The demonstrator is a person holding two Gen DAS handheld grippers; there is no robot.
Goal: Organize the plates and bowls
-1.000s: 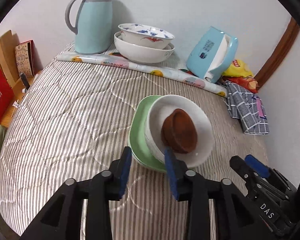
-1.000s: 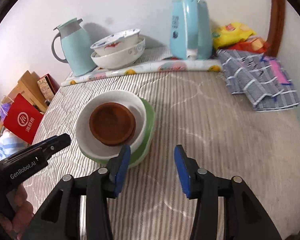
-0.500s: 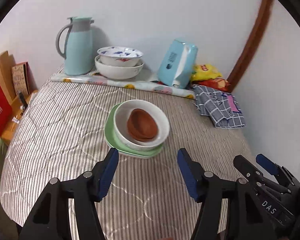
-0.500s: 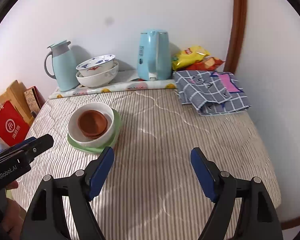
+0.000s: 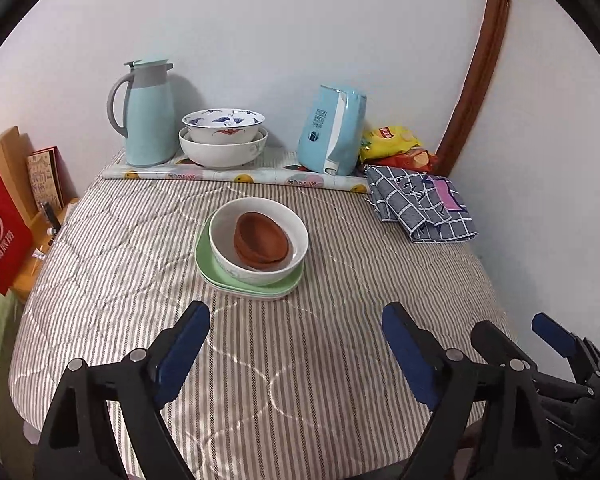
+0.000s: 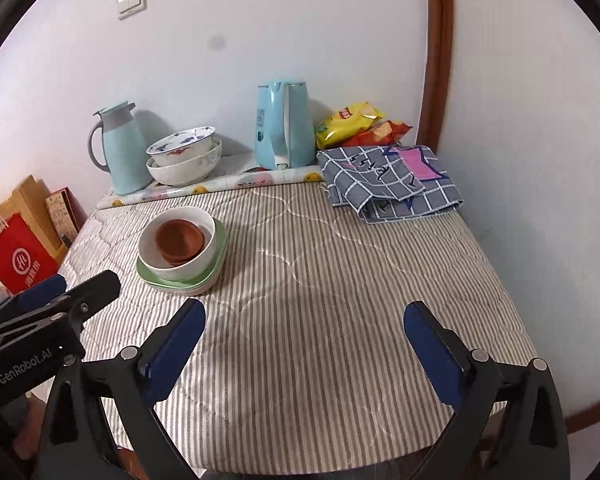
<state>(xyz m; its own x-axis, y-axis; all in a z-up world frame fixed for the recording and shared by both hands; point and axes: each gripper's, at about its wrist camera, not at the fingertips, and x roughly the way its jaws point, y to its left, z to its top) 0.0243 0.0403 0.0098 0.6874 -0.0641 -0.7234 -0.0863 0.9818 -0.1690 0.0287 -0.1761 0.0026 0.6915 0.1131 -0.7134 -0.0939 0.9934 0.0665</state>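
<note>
Black plastic tongs (image 5: 296, 334) with 2 blue pads (image 5: 188, 336), silver screws, white "GenRobot.AI" lettering.

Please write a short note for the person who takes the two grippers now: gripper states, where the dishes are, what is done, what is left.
Left gripper: jaws opening, nothing between them.
Right gripper: jaws opening, nothing between them.
Mid-table stack: brown bowl inside white bowl, on green plate.
Two patterned bowls sit nested at the back beside the jug.
Done: both stacks look finished.
Left: probably nothing, or perhaps join the stacks.
</note>
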